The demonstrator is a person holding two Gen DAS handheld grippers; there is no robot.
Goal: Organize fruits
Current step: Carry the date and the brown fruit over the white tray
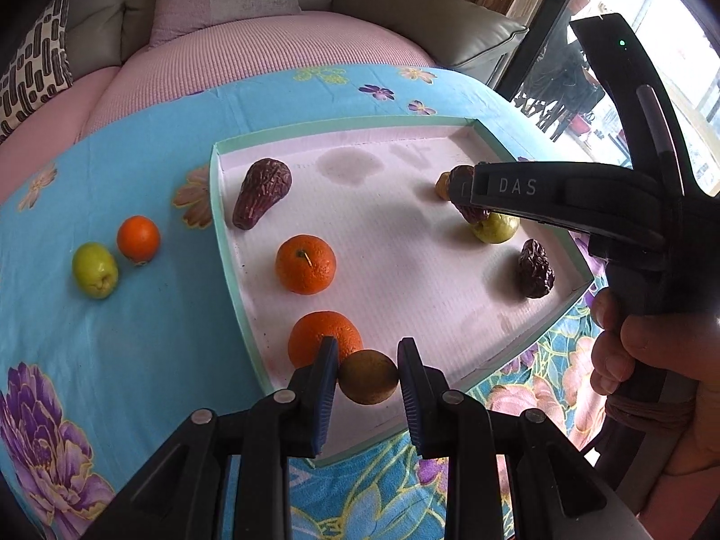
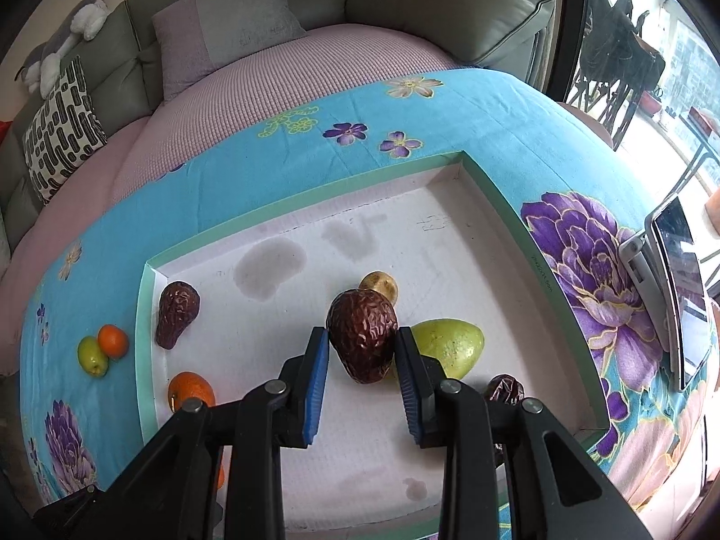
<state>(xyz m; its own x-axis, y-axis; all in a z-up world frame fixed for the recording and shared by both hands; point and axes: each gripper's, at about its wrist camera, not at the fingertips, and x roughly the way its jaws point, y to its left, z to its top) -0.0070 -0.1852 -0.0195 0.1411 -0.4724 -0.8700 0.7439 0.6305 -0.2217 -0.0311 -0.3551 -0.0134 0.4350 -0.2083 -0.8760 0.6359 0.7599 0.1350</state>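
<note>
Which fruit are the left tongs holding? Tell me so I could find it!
Find the white tray with the green rim on the blue flowered cloth. At its near edge, the left tongs are shut on a small round brownish-green fruit. It sits right beside an orange, but is smaller and dull brown, not bright.

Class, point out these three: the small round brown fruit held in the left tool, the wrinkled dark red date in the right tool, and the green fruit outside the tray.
Small round brown fruit [image 1: 368, 376], left wrist view, centre.
Wrinkled dark red date [image 2: 362, 342], right wrist view, middle.
Green fruit [image 1: 95, 270], left wrist view, centre.
</note>
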